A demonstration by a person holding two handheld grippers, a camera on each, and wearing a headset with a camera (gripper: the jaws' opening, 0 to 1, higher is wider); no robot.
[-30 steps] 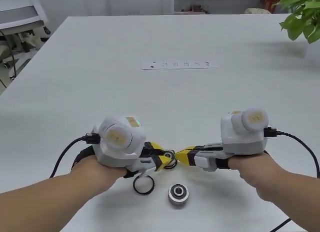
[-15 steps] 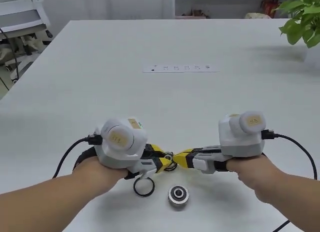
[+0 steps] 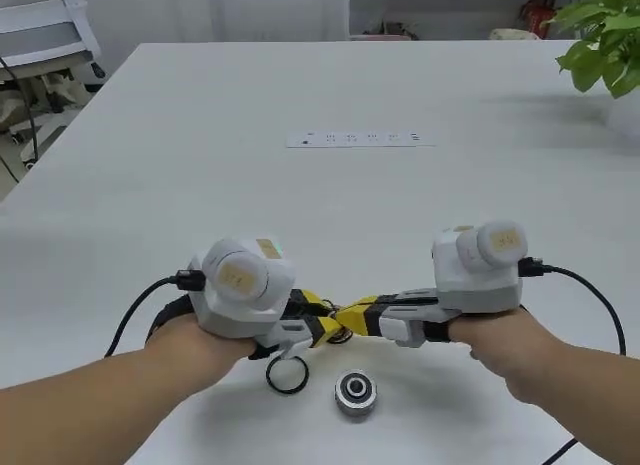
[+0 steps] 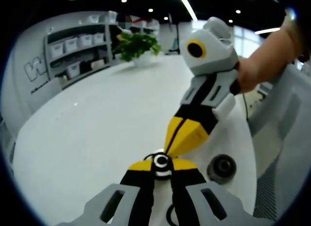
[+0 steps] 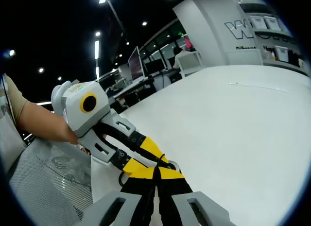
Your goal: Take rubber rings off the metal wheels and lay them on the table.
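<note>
Two wheels at work. One small wheel (image 4: 161, 163), pale hub inside black rubber ring (image 4: 154, 164), pinched in left tongs (image 4: 161, 168) over tabletop (image 3: 300, 205). Opposite, right tongs (image 4: 171, 147) pressed together, tips touching its rim. Lying on tabletop nearer person: second wheel (image 3: 356, 388), silver with dark centre; loose black ring (image 3: 287, 375) flat just beside it.

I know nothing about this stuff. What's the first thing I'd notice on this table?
Two hand-held tools with yellow tips meet nose to nose low over the white table, close to the person. The left tool clamps a small metal wheel, and the right tool brings its closed tip right up to it. Just in front of them lie a loose black rubber ring and a second wheel.
</note>
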